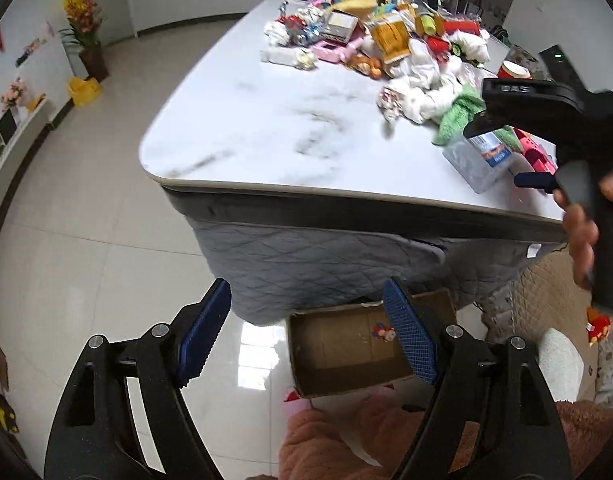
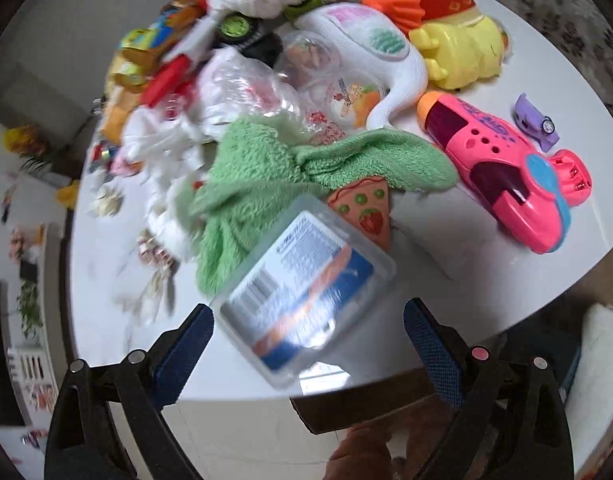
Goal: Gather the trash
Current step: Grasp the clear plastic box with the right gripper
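A clear plastic tray with a blue and white label (image 2: 302, 296) lies at the near edge of the white table (image 2: 486, 280), between the fingers of my open right gripper (image 2: 306, 340). The tray also shows in the left wrist view (image 1: 478, 156), with the right gripper's body (image 1: 546, 108) above it. My left gripper (image 1: 310, 332) is open and empty, low over the floor, above an open cardboard box (image 1: 346, 356) that stands beside the table.
A heap of toys, crumpled paper and wrappers (image 1: 386, 36) covers the far side of the table (image 1: 266, 128). A green towel (image 2: 290, 168), a pink toy (image 2: 506, 172), a pizza-slice toy (image 2: 366, 208) and a purple toy car (image 2: 534, 120) lie near the tray.
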